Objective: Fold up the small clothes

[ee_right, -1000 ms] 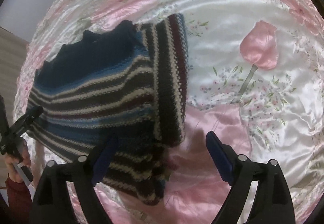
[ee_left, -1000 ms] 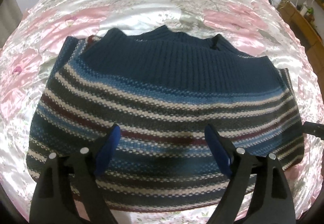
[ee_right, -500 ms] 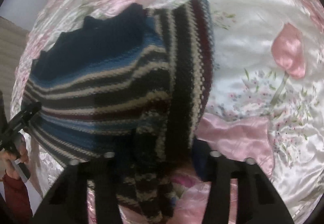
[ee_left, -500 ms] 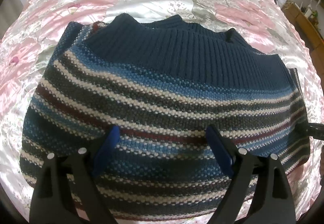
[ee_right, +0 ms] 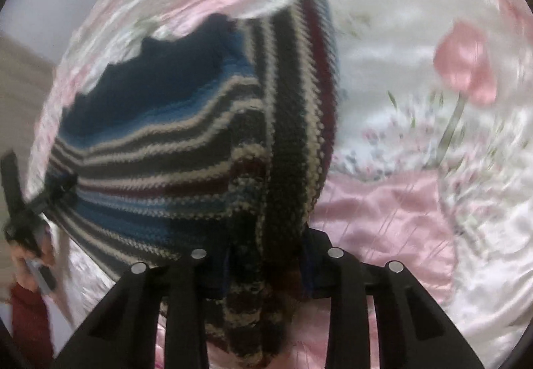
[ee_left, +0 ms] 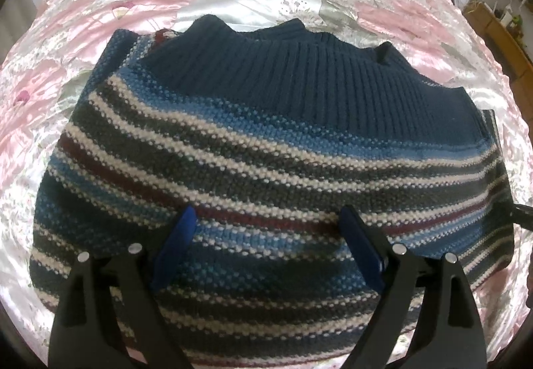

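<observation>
A small knitted sweater (ee_left: 266,149) lies on the bed, navy ribbed at the top with blue, white, grey and maroon stripes below. My left gripper (ee_left: 266,219) hovers open just over its striped lower part, blue pads wide apart and nothing between them. In the right wrist view the sweater (ee_right: 160,142) has a striped sleeve folded along its right side (ee_right: 293,122). My right gripper (ee_right: 266,272) is shut on the near end of that striped fold. The picture is blurred by motion. The left gripper (ee_right: 30,212) shows at the sweater's far left edge.
A shiny white and pink floral bedspread (ee_left: 233,2) surrounds the sweater, with open fabric to the right (ee_right: 433,169). A hand (ee_right: 30,265) and dark red sleeve (ee_right: 26,312) hold the left gripper. A wooden shelf (ee_left: 499,29) stands beyond the bed.
My right gripper moved left onto the sweater's folded side and shut on it. My left gripper came lower and closer over the stripes, still open.
</observation>
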